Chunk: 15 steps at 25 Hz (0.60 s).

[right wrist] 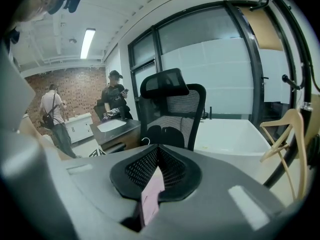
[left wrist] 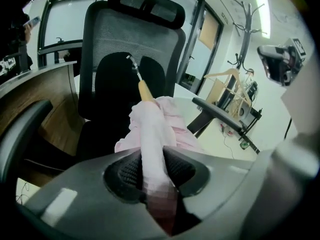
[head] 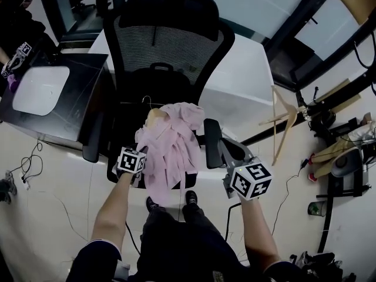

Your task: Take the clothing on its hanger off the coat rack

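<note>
The left tool (left wrist: pixel 152 156) is clamped on a bunched strip of the pale pink fabric garment (head: pixel 173 143), which fills the gap between its ribbed black pads. The right tool (right wrist: pixel 157 153) is closed on a thin, flat fold of the same garment. The garment is crumpled and gathered in loose folds over a light wooden hanger (head: pixel 154 117) with a thin metal hook (head: pixel 147 101). The hanger's wooden neck protrudes bare at the top. Garment and hanger are positioned over the seat of a black mesh-backed office chair (head: pixel 170 46), between its armrests; contact with the seat cannot be determined. The dark coat rack (left wrist: pixel 244 24) stands well apart, in the background.
</note>
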Each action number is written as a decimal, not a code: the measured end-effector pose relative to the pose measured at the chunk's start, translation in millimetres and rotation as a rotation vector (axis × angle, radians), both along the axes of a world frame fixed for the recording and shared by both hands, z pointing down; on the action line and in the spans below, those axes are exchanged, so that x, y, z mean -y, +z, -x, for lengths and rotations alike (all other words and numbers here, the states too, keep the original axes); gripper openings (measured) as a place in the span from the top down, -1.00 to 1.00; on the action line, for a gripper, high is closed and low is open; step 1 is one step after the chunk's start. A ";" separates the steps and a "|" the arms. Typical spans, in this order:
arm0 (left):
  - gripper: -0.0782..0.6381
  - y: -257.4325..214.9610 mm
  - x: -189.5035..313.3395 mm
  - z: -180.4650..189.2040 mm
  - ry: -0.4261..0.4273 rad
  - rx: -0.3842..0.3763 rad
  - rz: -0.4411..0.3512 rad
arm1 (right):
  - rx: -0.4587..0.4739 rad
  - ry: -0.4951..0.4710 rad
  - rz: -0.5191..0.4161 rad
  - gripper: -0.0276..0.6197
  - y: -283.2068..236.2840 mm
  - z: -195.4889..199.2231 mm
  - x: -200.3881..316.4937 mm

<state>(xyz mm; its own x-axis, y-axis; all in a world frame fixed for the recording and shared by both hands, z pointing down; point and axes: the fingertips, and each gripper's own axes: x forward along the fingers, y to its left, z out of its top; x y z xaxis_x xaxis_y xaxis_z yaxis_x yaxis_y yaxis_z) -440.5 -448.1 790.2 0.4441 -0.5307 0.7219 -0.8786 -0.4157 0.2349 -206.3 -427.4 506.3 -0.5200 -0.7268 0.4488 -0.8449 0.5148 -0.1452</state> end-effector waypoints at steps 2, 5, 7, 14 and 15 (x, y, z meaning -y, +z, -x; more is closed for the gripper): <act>0.30 4.3 -0.8 6.0 -0.023 0.036 0.002 | 0.001 0.002 0.002 0.91 0.6 -2.6 -1.5; 0.12 -0.1 -2.4 12.7 -0.049 0.073 -0.025 | 0.009 -0.003 0.000 0.91 0.8 -4.4 -1.2; 0.12 -10.2 -3.4 15.1 -0.068 0.069 -0.049 | 0.018 -0.015 -0.003 0.91 0.6 -2.4 -0.4; 0.47 -111.7 6.2 5.7 -0.122 -0.064 -0.260 | 0.075 -0.081 -0.037 0.91 -8.0 15.5 9.8; 0.64 -132.9 5.5 3.2 -0.130 -0.086 -0.302 | 0.087 -0.090 -0.042 0.91 -9.9 18.0 12.1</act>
<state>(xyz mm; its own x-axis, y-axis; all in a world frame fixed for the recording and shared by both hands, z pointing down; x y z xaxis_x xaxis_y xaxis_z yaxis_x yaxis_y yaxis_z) -443.7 -453.6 657.3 0.4109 -0.7709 0.4867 -0.9113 -0.3635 0.1936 -224.3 -439.5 496.5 -0.6192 -0.6929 0.3694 -0.7805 0.5949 -0.1923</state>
